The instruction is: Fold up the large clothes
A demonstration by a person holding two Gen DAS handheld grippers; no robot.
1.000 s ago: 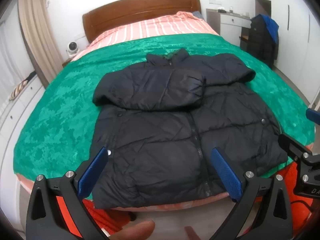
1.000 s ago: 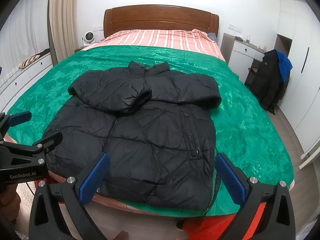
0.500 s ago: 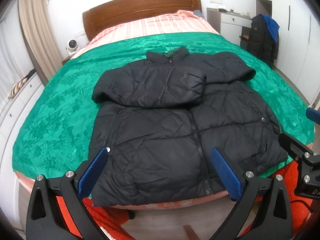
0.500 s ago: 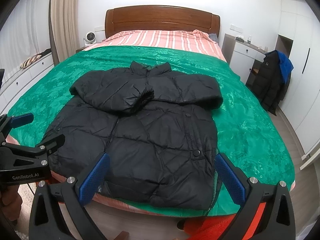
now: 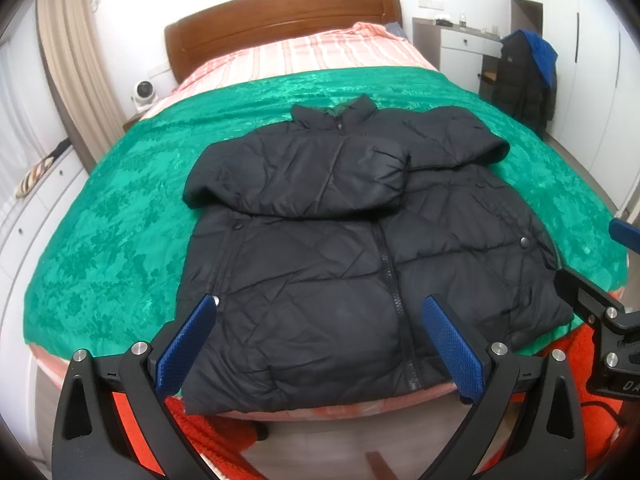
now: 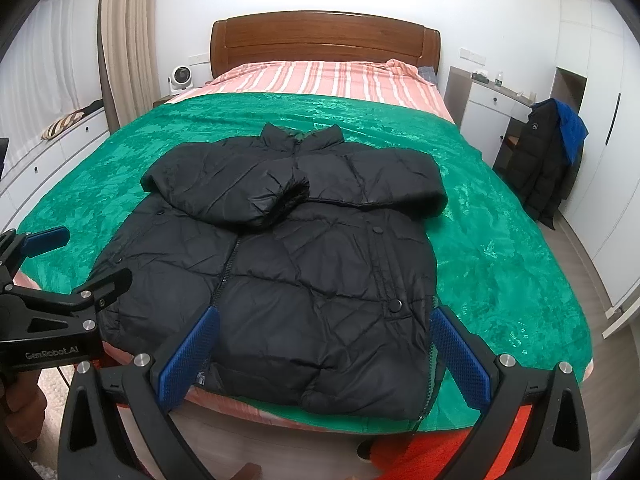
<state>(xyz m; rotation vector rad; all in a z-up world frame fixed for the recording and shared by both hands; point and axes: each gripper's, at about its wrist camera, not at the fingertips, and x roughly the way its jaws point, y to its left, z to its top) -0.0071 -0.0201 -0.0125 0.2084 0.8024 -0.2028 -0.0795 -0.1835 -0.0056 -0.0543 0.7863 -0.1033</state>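
1. One black puffer jacket (image 5: 360,280) lay front-up on the green blanket (image 5: 112,248) of the bed (image 6: 324,76), in the near half, its hem at the foot edge.
2. The jacket's long axis ran from foot to headboard (image 6: 324,36); its collar (image 6: 302,138) pointed toward the headboard and its hem toward the cameras. The zipper (image 5: 394,304) followed the same line.
3. Two sleeves, both folded across the chest: the left sleeve (image 5: 304,176) lay on top, its cuff near the zipper line; the right sleeve (image 6: 376,176) lay crosswise beneath it.
4. Two tools counted. The left tool (image 5: 320,344) hovered above the jacket's hem on the left side, jaws spread wide, grasping nothing. Its blue pads (image 5: 184,348) stood well apart.
5. The right tool (image 6: 324,352) hovered above the hem on the right side, likewise spread wide and empty.
6. Each tool showed at the edge of the other's view.
7. One second dark jacket (image 6: 548,172) with a blue lining hung near the white dresser (image 6: 484,108), right of the bed, well apart from the task's jacket.
8. One small white fan (image 6: 180,78) stood left of the headboard.
9. One curtain (image 6: 128,40) hung by the left wall.
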